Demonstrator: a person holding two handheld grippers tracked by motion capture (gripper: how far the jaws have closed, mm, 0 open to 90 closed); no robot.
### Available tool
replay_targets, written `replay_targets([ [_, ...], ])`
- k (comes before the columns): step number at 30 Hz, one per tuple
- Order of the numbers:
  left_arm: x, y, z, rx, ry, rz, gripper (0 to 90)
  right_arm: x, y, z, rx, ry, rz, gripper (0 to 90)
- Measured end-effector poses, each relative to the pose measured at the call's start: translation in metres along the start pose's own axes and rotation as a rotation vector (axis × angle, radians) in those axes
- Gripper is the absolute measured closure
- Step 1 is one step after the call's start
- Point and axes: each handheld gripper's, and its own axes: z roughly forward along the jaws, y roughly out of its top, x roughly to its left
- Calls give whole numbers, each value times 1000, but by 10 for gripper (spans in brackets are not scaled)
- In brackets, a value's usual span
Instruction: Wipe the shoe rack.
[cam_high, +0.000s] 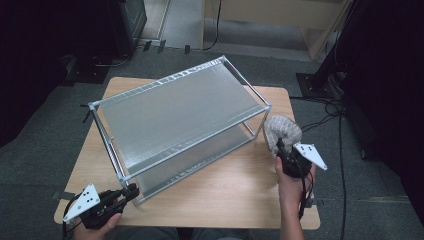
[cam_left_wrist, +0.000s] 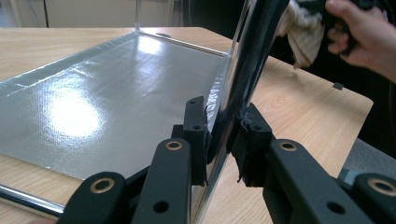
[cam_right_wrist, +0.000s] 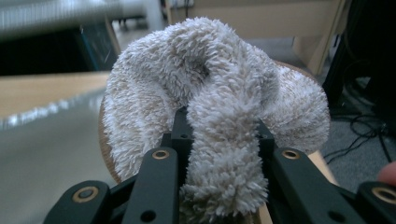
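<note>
The left gripper is seen at the near left corner of the wooden table, where its jaws are clamped on a chrome post of the shelf rack; in the left gripper view the black pads are pressed against both sides of that shiny tube, at the corner of the lower silver shelf. The rack is stood slantwise across the middle of the table, its upper silver shelf reaching from the near left corner toward the far right corner. The right gripper is held beside the rack's right-hand corner post, near the right edge of the table, and its jaws are closed on a fluffy grey-white cloth. In the right gripper view a thick fold of the cloth is squeezed between the two jaws, with the rest bunched in a loop above them. In the high view the cloth is seen just beside the rack's right post; whether it touches the post cannot be told.
</note>
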Motion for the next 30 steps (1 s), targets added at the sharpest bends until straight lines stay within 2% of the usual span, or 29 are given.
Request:
replay_targets([
  [1, 0, 0, 0, 0, -1, -1, 768, 0, 17, 2, -37, -18, 23, 721],
  [4, 0, 0, 0, 1, 2, 1, 768, 2, 33, 2, -91, -20, 26, 720],
  [7, 0, 0, 1, 2, 1, 1, 769, 10, 52, 2, -170, 14, 2, 716],
  [8, 0, 0, 1, 2, 1, 1, 769, 10, 52, 2, -170, 14, 2, 716],
  [9, -1, 0, 2, 2, 1, 0, 769, 13, 57, 3, -191, 31, -14, 715],
  [10, -1, 1, 3, 2, -1, 8, 771, 25, 70, 8, -212, 78, -34, 713],
  [12, 0, 1, 2, 5, 0, 17, 772, 34, 76, 12, -219, 101, -49, 711],
  [16, 0, 1, 3, 4, 2, 12, 773, 56, 98, 23, -267, 175, -90, 667],
  [17, 1, 1, 3, 4, 1, 12, 773, 60, 101, 26, -266, 202, -91, 642],
  [18, 1, 1, 3, 4, 1, 11, 773, 64, 105, 33, -248, 253, -100, 568],
  [19, 1, 1, 3, 3, 2, 11, 773, 68, 107, 40, -201, 299, -109, 420],
  [20, 2, 1, 4, 5, 2, 11, 773, 74, 107, 48, -145, 310, -120, 323],
  [21, 2, 1, 4, 5, 2, 11, 772, 76, 104, 50, -130, 297, -133, 298],
  [22, 2, 1, 4, 5, 3, 13, 772, 78, 100, 51, -139, 289, -135, 271],
  [23, 2, 1, 4, 5, 1, 14, 773, 78, 95, 51, -143, 286, -124, 253],
  [25, 2, 1, 4, 3, -1, 11, 772, 76, 87, 56, -113, 277, -95, 256],
  [27, 2, 1, 4, 3, 1, 12, 773, 74, 79, 62, -79, 288, -78, 316],
  [30, 2, 1, 4, 2, 2, 16, 773, 74, 74, 63, -74, 325, -76, 395],
])
